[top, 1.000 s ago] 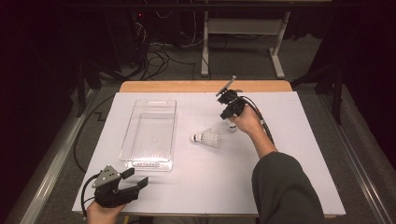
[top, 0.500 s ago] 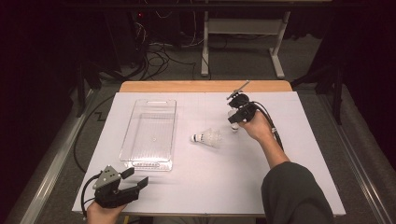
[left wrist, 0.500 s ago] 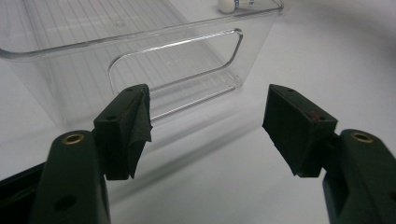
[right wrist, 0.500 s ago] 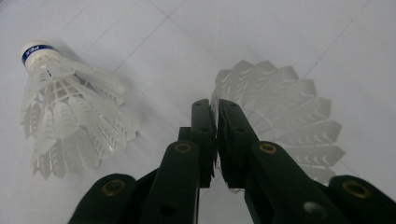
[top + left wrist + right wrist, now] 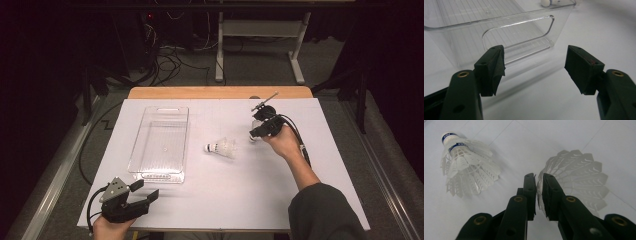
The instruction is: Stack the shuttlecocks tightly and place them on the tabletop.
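A white feathered shuttlecock (image 5: 222,147) (image 5: 464,162) lies on its side in the middle of the white table, its cork also peeking past the bin (image 5: 548,2). A second shuttlecock (image 5: 576,170) (image 5: 255,129) sits at my right gripper (image 5: 254,134) (image 5: 539,176). That gripper's jaws have just been opening and stand barely parted, with the rim of this shuttlecock's feather skirt between them. At the near left edge my left gripper (image 5: 145,190) (image 5: 535,57) stays wide open and empty, aimed at the handle end of a clear plastic bin (image 5: 150,172) (image 5: 499,15).
The clear bin holds nothing and lies lengthwise on the table's left half. A wooden strip (image 5: 220,92) runs along the far edge of the table. Cables and a desk frame (image 5: 260,35) lie on the floor beyond it.
My right gripper has slid to the right, away from the lying shuttlecock, taking the second shuttlecock with it. The left gripper and the bin have not moved.
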